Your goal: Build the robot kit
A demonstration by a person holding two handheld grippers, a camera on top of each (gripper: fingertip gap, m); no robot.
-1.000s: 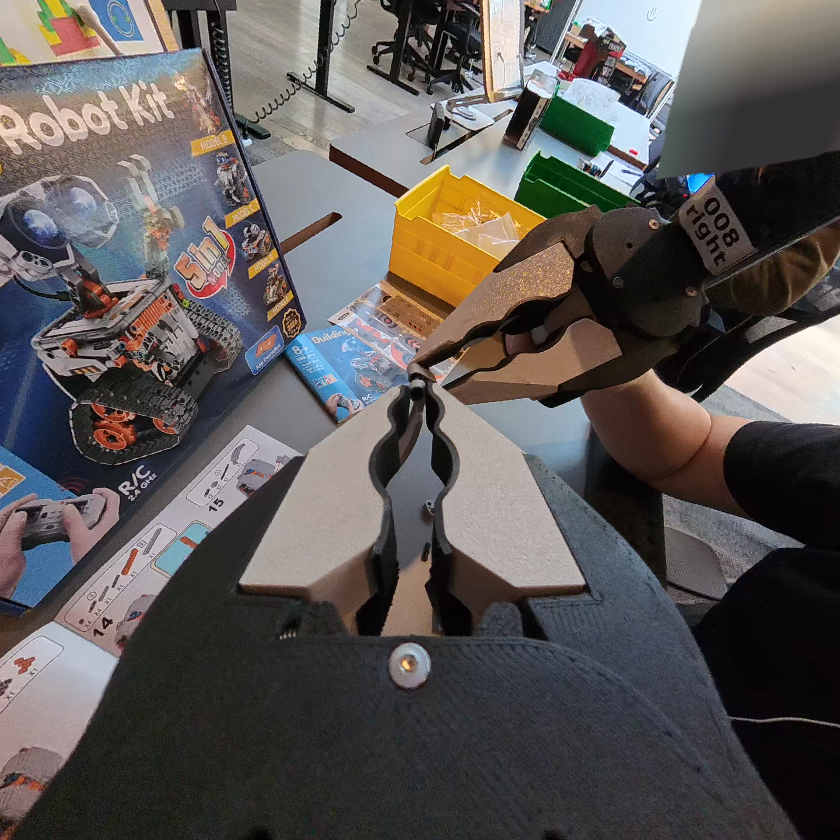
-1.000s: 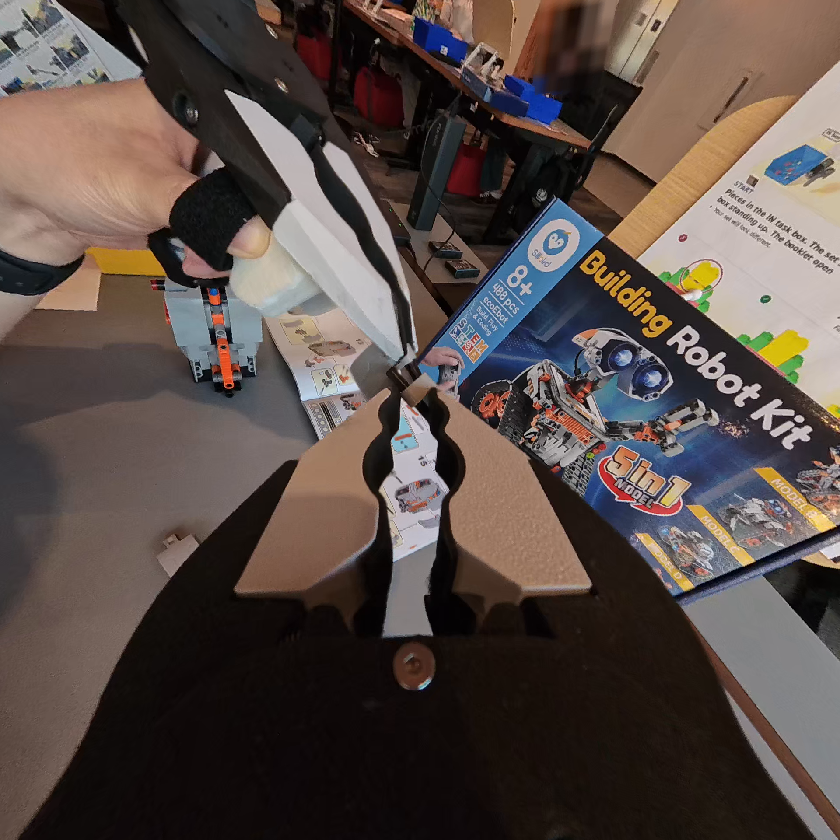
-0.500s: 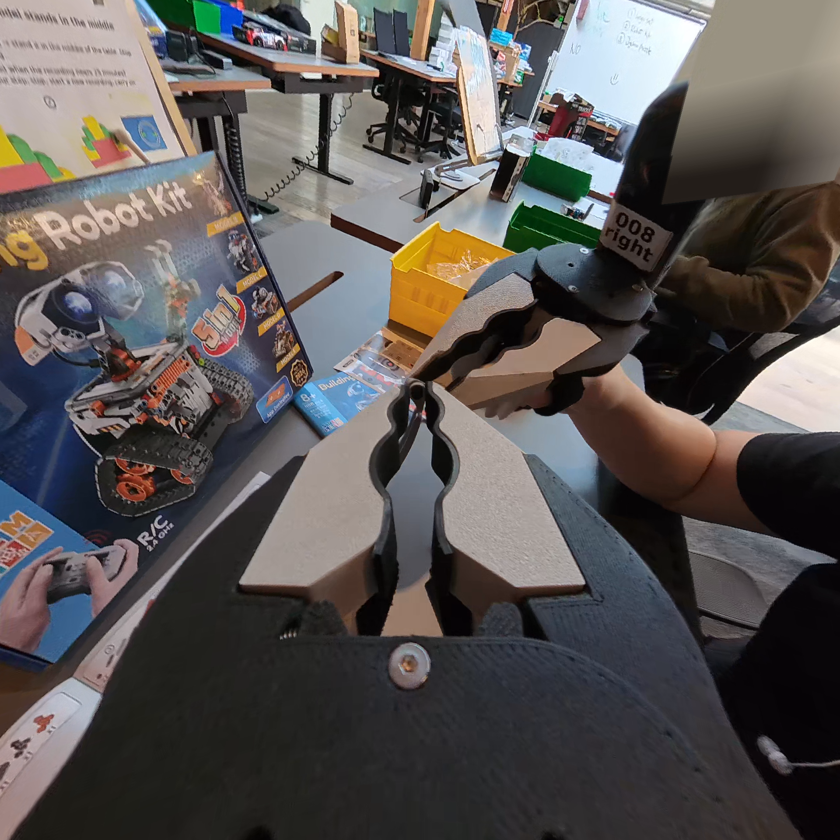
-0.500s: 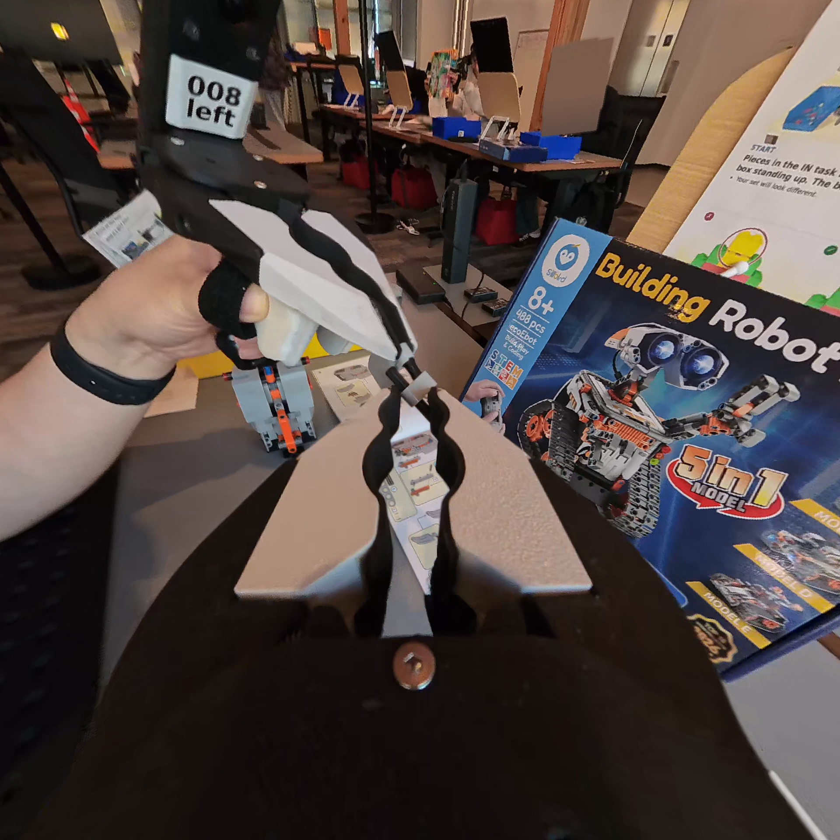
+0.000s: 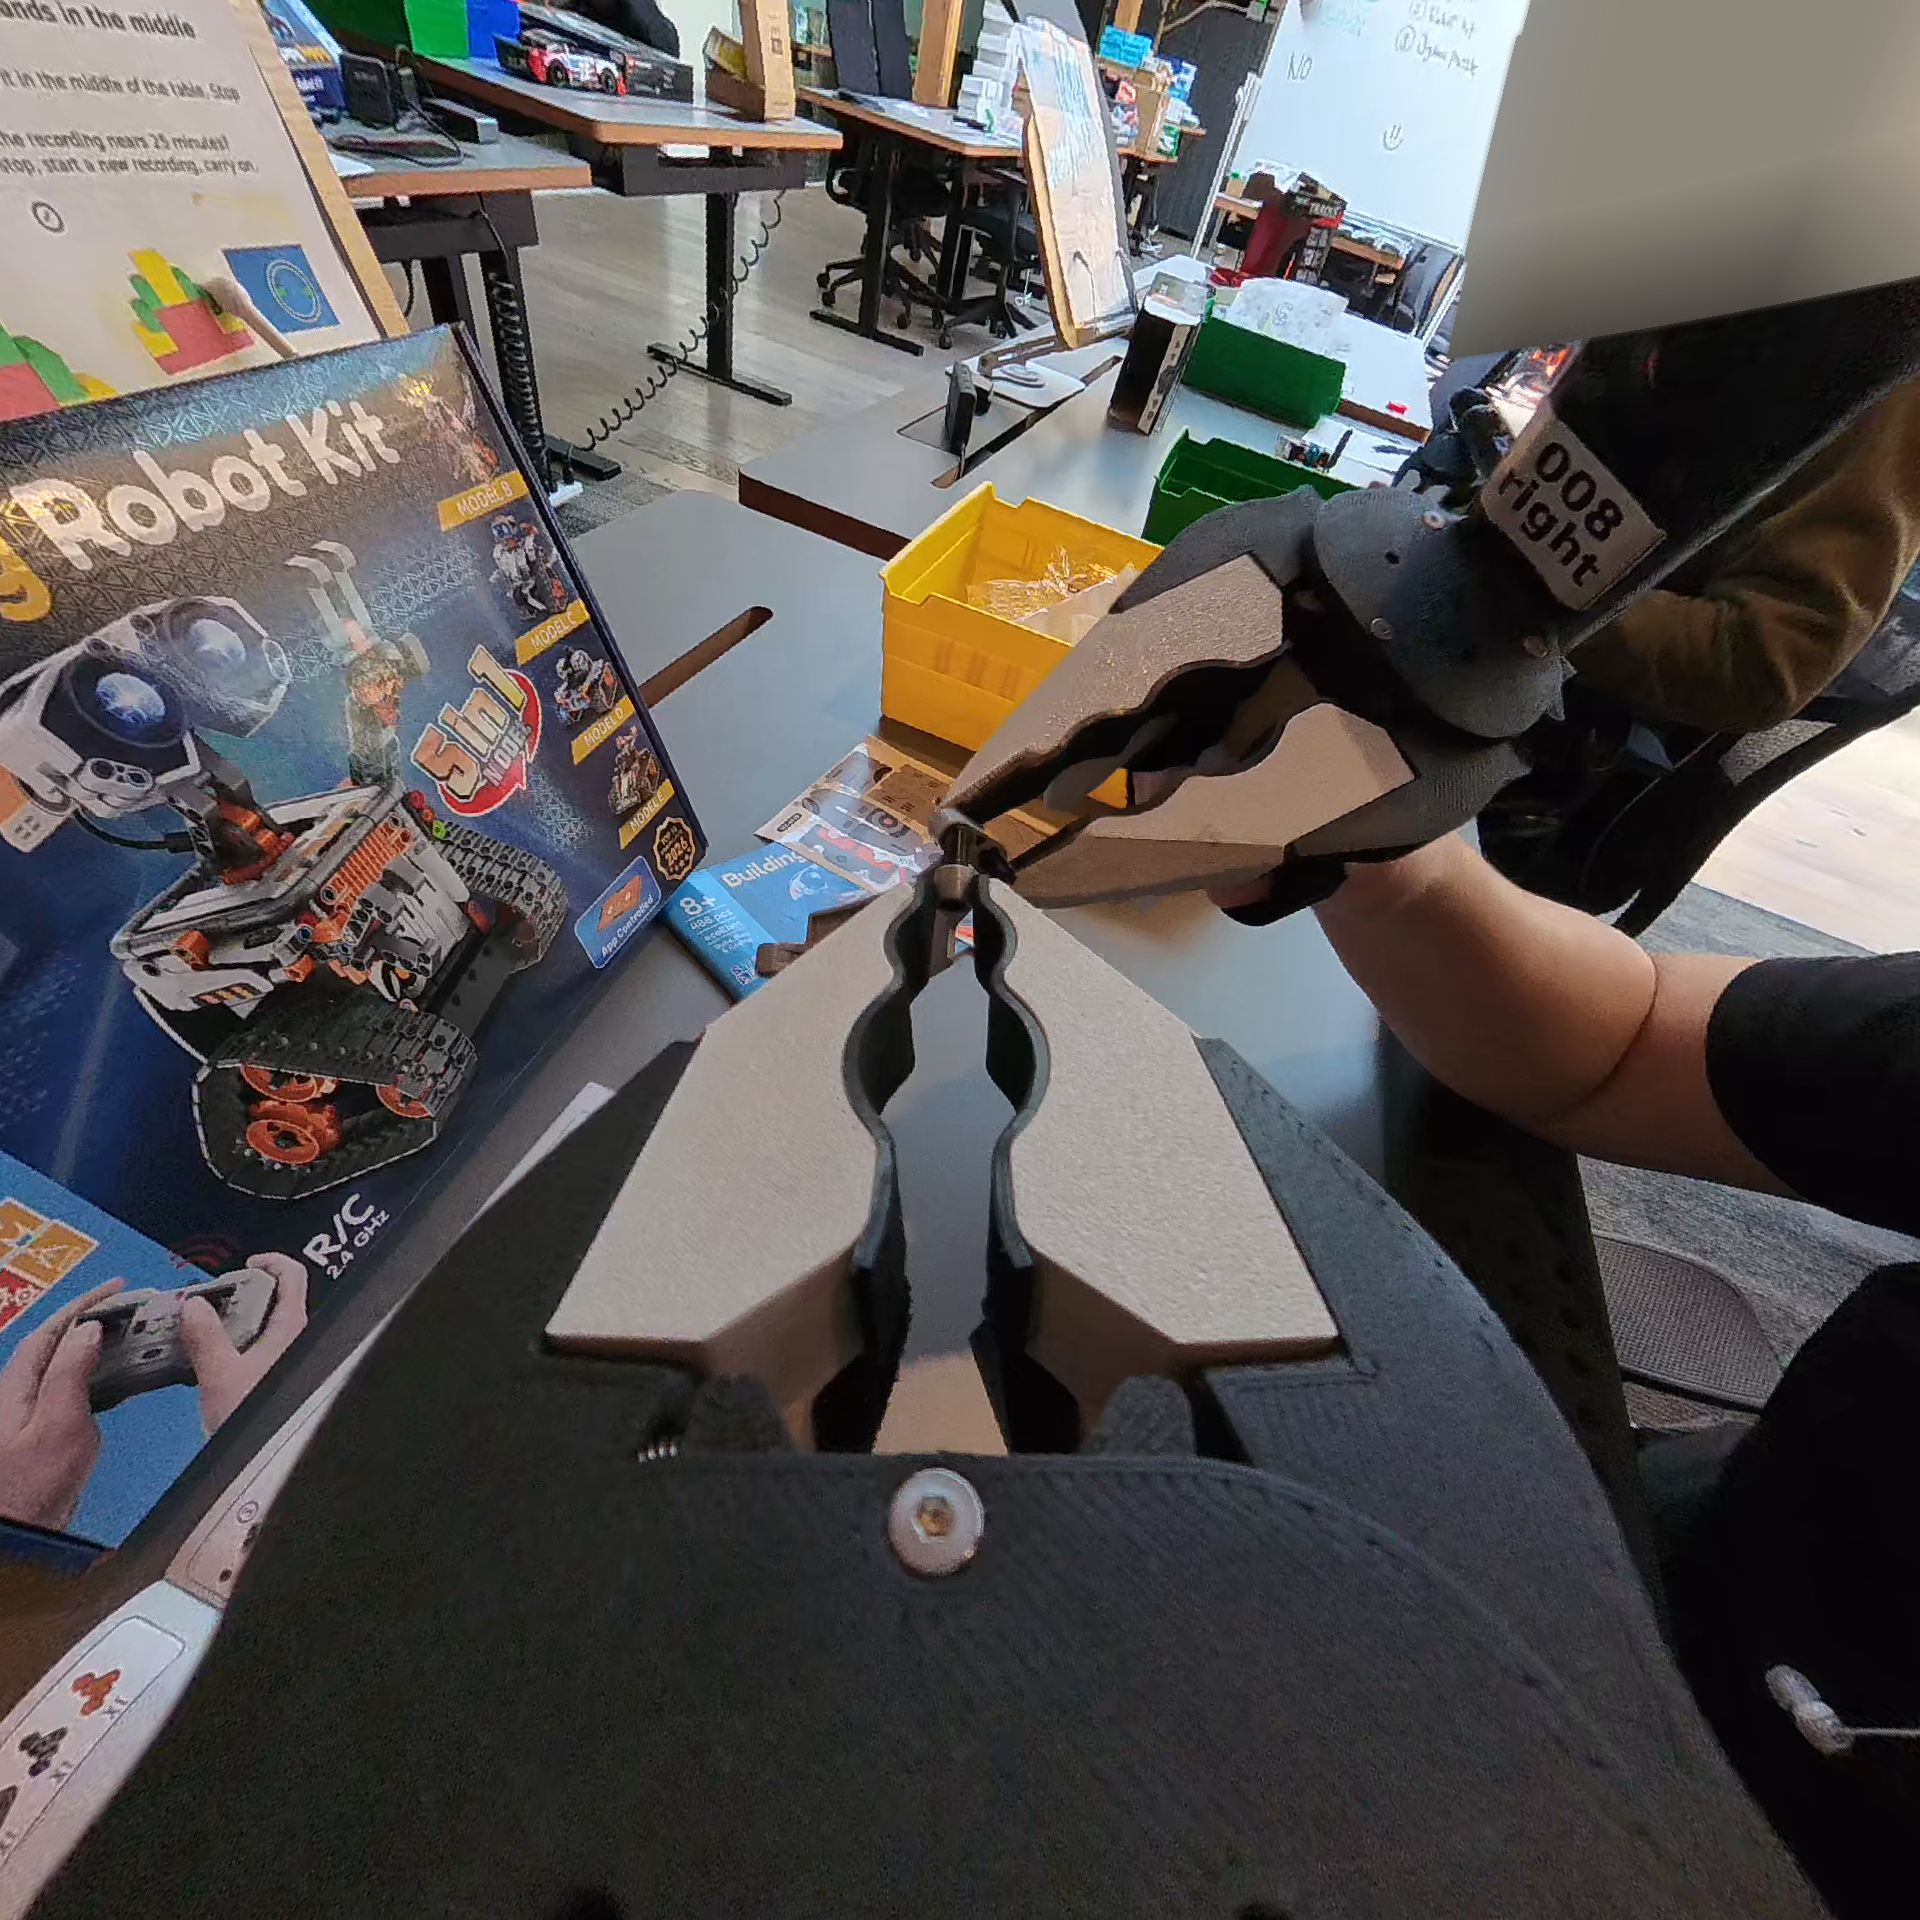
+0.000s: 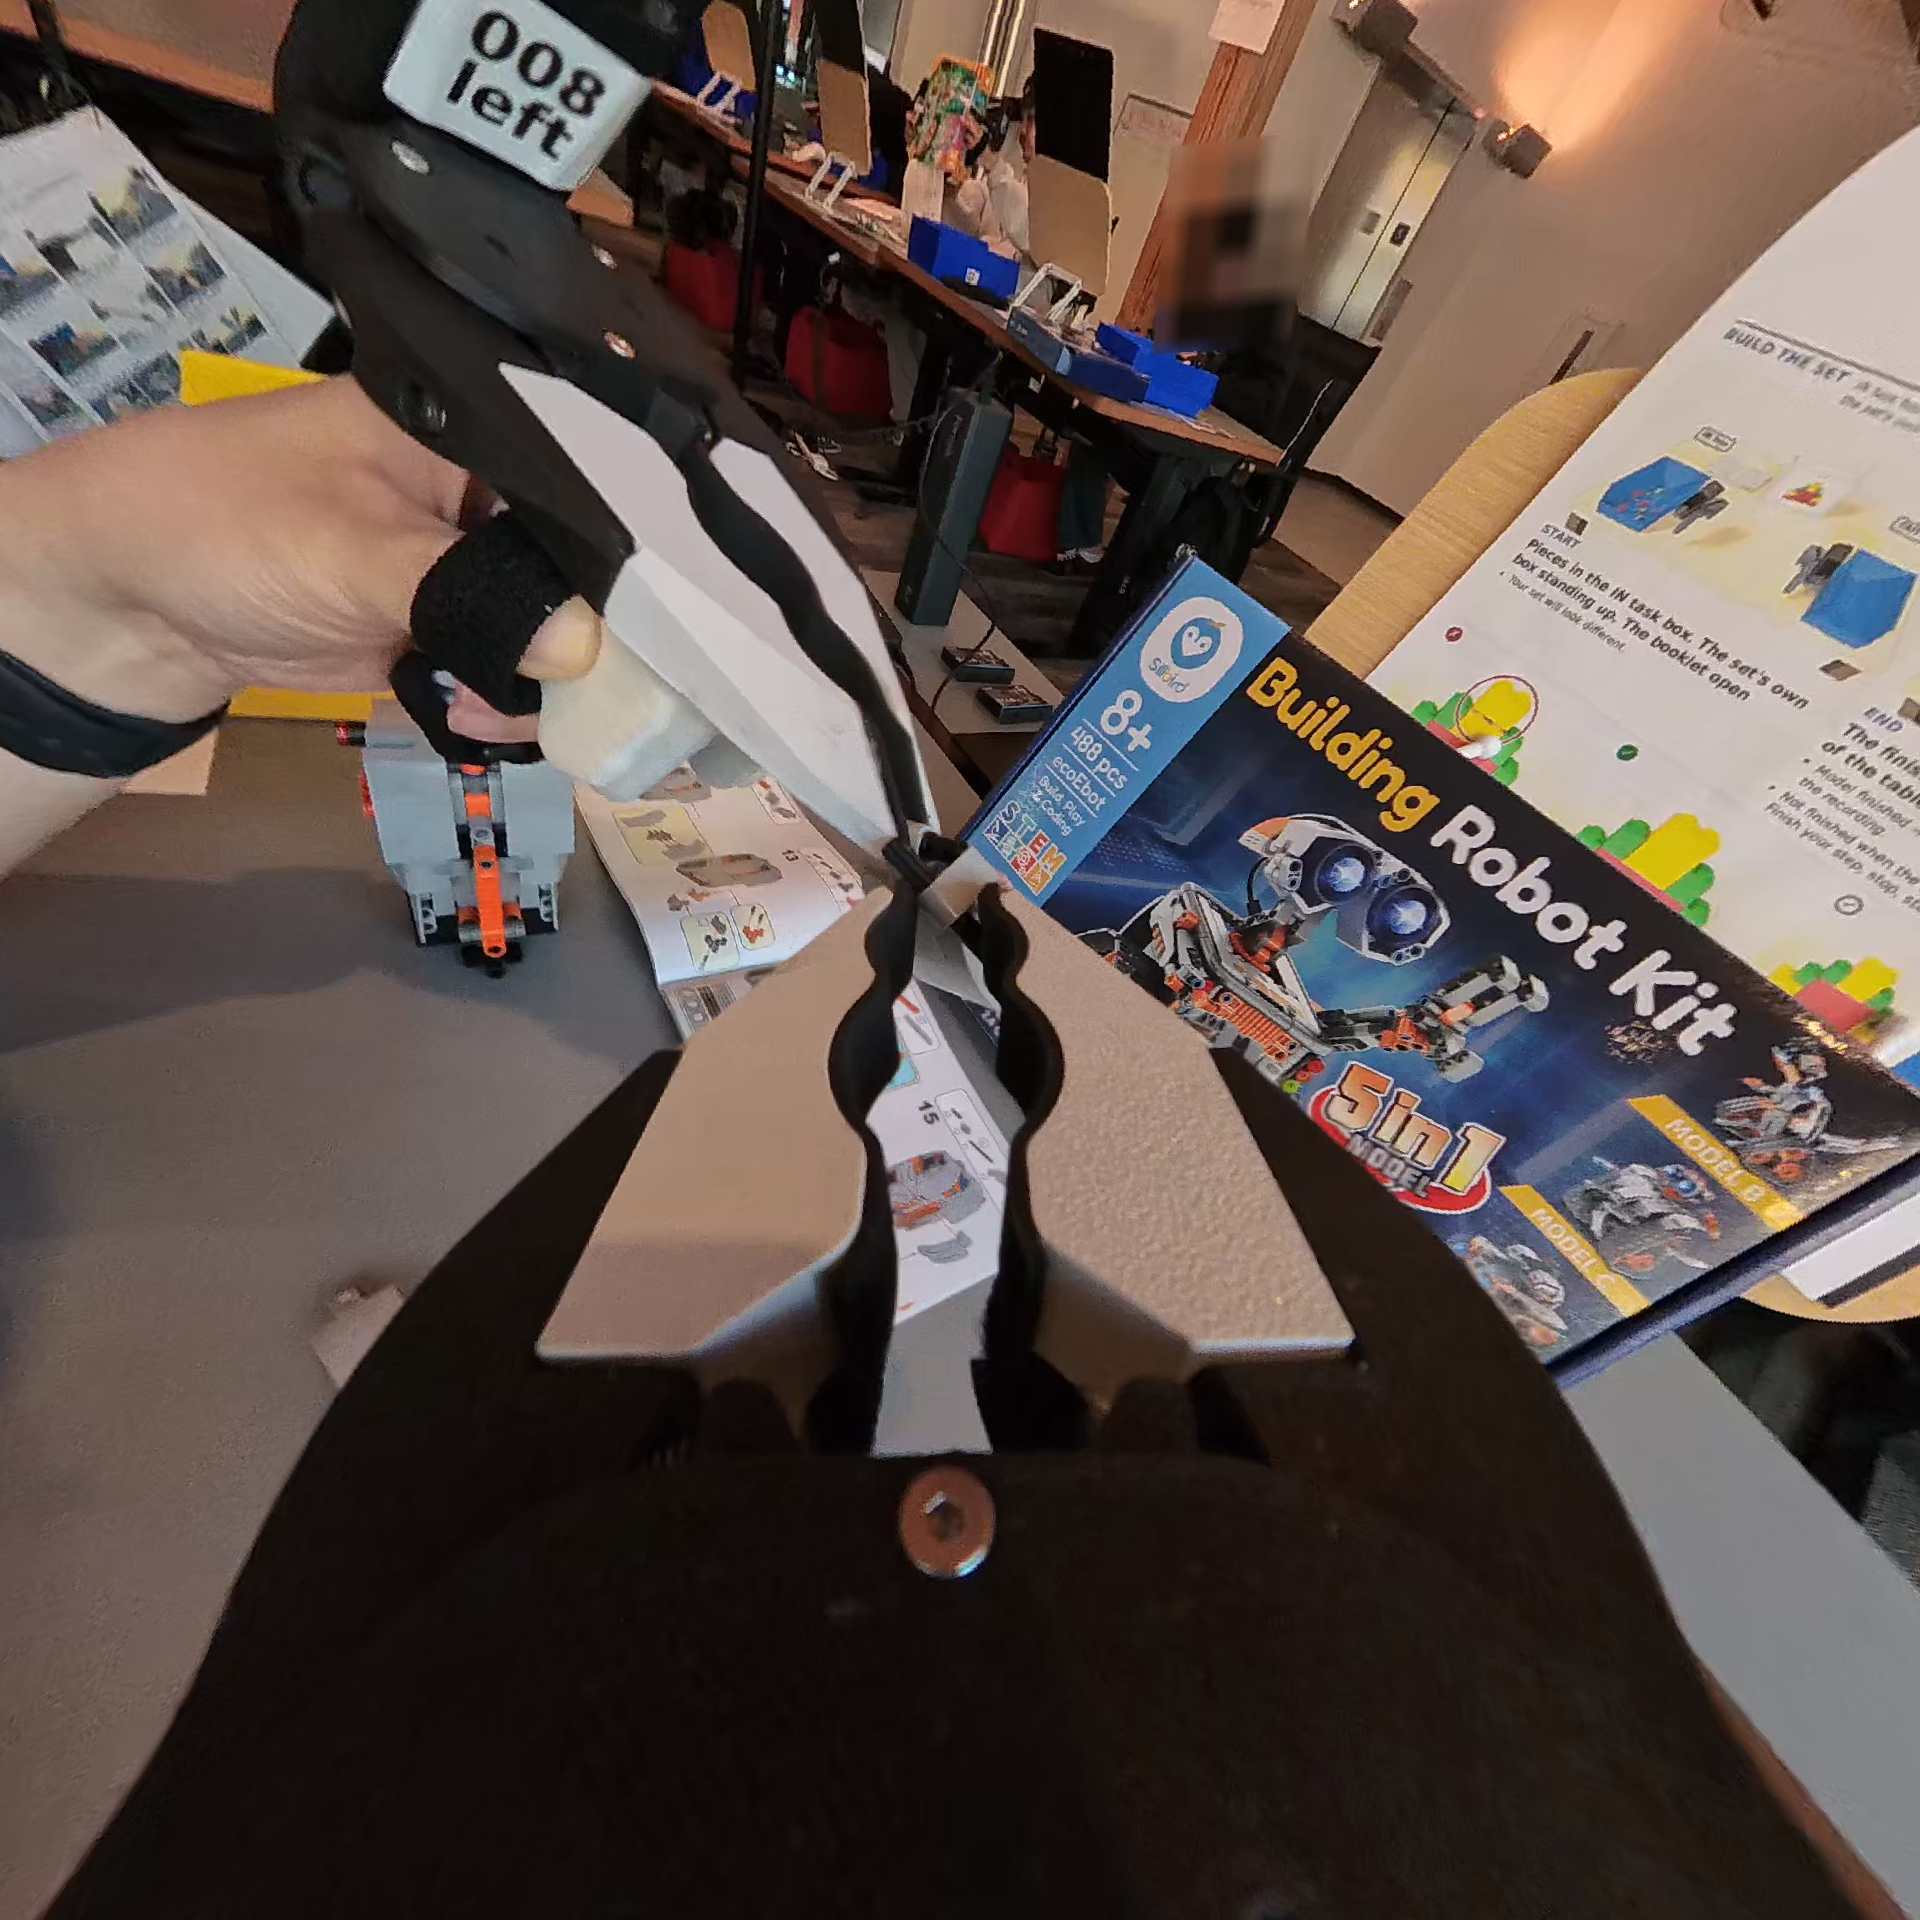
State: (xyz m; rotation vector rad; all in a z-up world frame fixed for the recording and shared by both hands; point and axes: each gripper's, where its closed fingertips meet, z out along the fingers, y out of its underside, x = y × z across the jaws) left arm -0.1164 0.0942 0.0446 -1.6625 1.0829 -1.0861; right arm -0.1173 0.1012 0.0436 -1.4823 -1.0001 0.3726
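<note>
My left gripper (image 5: 948,902) and my right gripper (image 6: 943,906) are held above the grey table (image 6: 208,1143), tip to tip. In the right wrist view the left gripper (image 6: 906,844) is shut on a small black pin (image 6: 923,852). My right gripper is shut on a small light grey piece (image 6: 961,891) that touches the pin. In the left wrist view the right gripper (image 5: 971,844) comes in from the right, and the grey piece (image 5: 951,885) sits where the tips meet. How the two parts join is too small to tell.
A blue robot kit box (image 5: 312,831) stands on the left, also in the right wrist view (image 6: 1455,987). An open instruction booklet (image 6: 727,862), a grey and orange model (image 6: 468,831), a yellow bin (image 5: 977,634), a green bin (image 5: 1216,478) and a small white piece (image 6: 353,1309) are on the table. The grippers are tip to tip, or close to it.
Both grippers have tilted and risen, so more of the room behind shows. Their tips have stayed together, each still shut on its small part.
</note>
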